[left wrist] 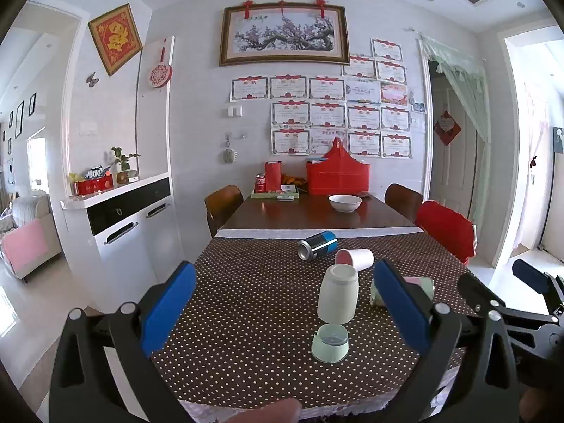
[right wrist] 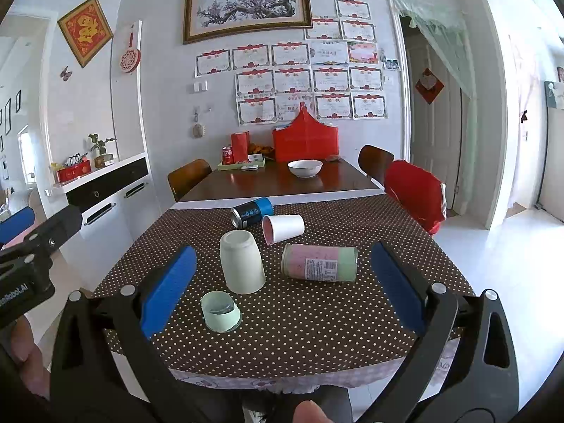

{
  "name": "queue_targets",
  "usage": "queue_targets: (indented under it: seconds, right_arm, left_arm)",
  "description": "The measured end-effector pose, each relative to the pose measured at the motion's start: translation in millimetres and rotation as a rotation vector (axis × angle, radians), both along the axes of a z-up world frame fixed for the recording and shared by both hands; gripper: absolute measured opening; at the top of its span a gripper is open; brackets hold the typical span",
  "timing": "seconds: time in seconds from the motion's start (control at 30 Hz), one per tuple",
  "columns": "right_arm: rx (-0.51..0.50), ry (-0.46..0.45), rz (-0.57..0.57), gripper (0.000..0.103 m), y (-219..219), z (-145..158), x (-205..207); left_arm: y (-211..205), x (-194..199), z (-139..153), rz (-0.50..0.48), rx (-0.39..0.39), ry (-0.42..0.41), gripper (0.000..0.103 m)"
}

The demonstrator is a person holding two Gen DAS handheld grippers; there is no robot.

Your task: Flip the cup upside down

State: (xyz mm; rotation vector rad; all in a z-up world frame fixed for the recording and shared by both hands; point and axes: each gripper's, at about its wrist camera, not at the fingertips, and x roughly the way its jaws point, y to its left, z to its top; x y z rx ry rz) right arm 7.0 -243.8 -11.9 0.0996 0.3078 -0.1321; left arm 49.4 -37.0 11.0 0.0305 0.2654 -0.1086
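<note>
A cream cup (left wrist: 337, 294) (right wrist: 241, 261) stands upside down on the dotted tablecloth (left wrist: 246, 299) (right wrist: 317, 317). A small pale green cup (left wrist: 330, 343) (right wrist: 220, 311) stands in front of it, apart. A white paper cup (left wrist: 354, 259) (right wrist: 282, 228) with a pink inside lies on its side behind. My left gripper (left wrist: 285, 308) is open and empty, held back from the cups. My right gripper (right wrist: 283, 289) is open and empty, also back from them.
A blue and black can (left wrist: 317, 245) (right wrist: 252, 212) lies on its side. A pink and green canister (right wrist: 319, 261) (left wrist: 419, 287) lies to the right. A white bowl (left wrist: 344, 202), red boxes and a tray sit at the table's far end. Chairs flank the table.
</note>
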Motion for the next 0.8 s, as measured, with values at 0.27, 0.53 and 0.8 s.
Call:
queue_targets:
  seconds: [0.27,0.53,0.8]
  right_arm:
    - [-0.002,-0.001,0.001,0.097,0.2,0.2,-0.7]
    - [-0.002,-0.001,0.0,0.097,0.7,0.3,-0.4]
    - [-0.001,-0.002,0.005,0.097,2.6,-0.4,-1.1]
  left_arm:
    - [-0.9,1.2,-1.1,-0.003,-0.002,0.009,0.099]
    - [-1.1,1.5,-1.8,0.004,-0.003,0.0,0.099]
    - [-2.0,2.3,-3.4,0.01,0.009,0.007,0.099]
